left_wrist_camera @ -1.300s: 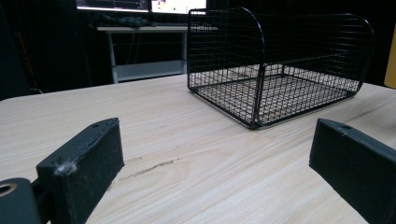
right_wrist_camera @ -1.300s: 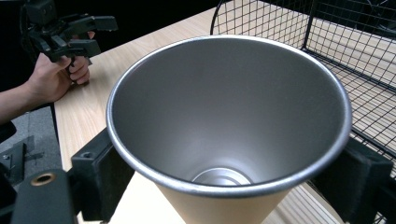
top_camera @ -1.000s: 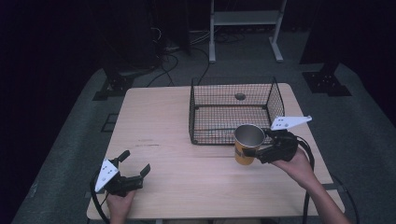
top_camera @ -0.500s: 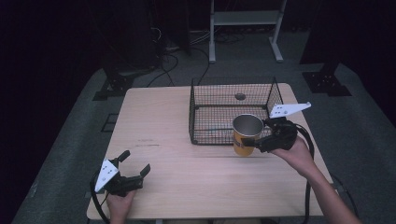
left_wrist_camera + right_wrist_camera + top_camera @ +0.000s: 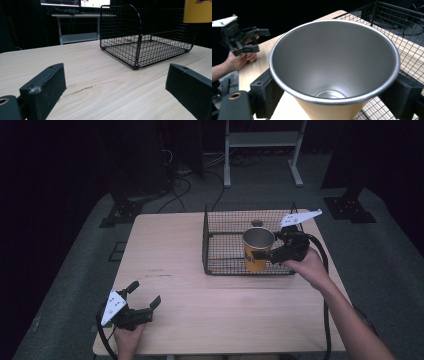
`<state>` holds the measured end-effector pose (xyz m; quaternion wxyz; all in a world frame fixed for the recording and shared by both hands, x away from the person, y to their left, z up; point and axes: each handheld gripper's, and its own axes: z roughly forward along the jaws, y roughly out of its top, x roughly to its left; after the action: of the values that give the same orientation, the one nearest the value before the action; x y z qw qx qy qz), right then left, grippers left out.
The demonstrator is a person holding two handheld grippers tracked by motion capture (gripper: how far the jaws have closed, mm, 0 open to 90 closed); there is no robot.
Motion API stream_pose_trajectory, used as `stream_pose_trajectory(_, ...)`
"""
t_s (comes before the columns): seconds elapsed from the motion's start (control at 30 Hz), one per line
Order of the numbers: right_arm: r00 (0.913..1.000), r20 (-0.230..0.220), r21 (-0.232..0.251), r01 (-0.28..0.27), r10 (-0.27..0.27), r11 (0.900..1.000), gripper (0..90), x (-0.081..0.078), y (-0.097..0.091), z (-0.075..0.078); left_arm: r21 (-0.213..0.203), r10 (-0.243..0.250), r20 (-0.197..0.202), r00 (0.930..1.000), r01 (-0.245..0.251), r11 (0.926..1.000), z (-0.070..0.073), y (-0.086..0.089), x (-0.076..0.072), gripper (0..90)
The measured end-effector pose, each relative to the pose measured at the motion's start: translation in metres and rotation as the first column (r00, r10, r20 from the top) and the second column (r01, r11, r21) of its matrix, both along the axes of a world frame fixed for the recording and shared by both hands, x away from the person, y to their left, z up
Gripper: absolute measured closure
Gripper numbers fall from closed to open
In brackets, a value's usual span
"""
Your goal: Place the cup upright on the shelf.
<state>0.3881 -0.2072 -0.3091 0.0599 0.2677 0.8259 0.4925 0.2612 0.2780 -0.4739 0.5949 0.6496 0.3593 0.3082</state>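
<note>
over the wire basket (image 5: pixel 215 240), at about two o'clock on the desk (image 5: pixel 170 270), the right claw (image 5: pixel 272 256) holds a yellow cup (image 5: pixel 257 251) upright in the air, its base above the basket's front edge. in the right gripper view the two black jaws press on opposite sides of the cup (image 5: pixel 334 72) just under its rim, and the metal inside looks empty. the cup flares wide at the mouth and narrows toward the base (so a grip lower down would likely slide). it seems a stiff, light, thin-walled metal thing with a smooth coat, probably slippery; the firm rolled rim is the safest place to take hold, squeezing across the wall near the top. at seven o'clock, near the desk's front edge, the left claw (image 5: pixel 145 304) sits low with its jaws spread wide and nothing between them. a small dark object (image 5: pixel 257 223) lies in the basket's far part, too small to identify.
</note>
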Motion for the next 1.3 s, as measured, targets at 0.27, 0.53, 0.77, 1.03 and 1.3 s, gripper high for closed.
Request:
stream_pose_trajectory(0.27, 0.9999, -0.007, -0.017, -0.010, 0.010, 0.9998, 13.5, 0.020, 0.007, 0.003, -0.008, -0.001, 0.000, 1.0000, 0.001, 1.0000, 0.000, 0.001, 0.000, 2.3)
stream_pose_trajectory(0.53, 0.9998, -0.018, -0.019, -0.012, 0.011, 0.9997, 13.5, 0.040, 0.010, 0.002, -0.014, 0.001, -0.001, 1.0000, -0.001, 0.9999, 0.000, 0.002, 0.001, 2.3)
stream_pose_trajectory(0.77, 0.9997, -0.023, -0.021, -0.012, 0.011, 0.9997, 13.5, 0.056, 0.012, 0.000, -0.016, 0.002, -0.003, 1.0000, -0.002, 0.9999, 0.000, 0.002, 0.001, 2.3)
stream_pose_trajectory(1.03, 0.9998, -0.018, -0.027, -0.014, 0.013, 0.9995, 13.5, 0.069, 0.017, -0.001, -0.019, 0.001, -0.003, 1.0000, -0.001, 0.9998, 0.000, 0.002, 0.001, 2.3)
stream_pose_trajectory(1.3, 0.9994, -0.016, -0.040, -0.032, 0.032, 0.9987, 13.4, 0.082, 0.029, -0.001, -0.024, 0.000, -0.002, 1.0000, 0.000, 0.9997, 0.000, 0.003, 0.001, 2.3)
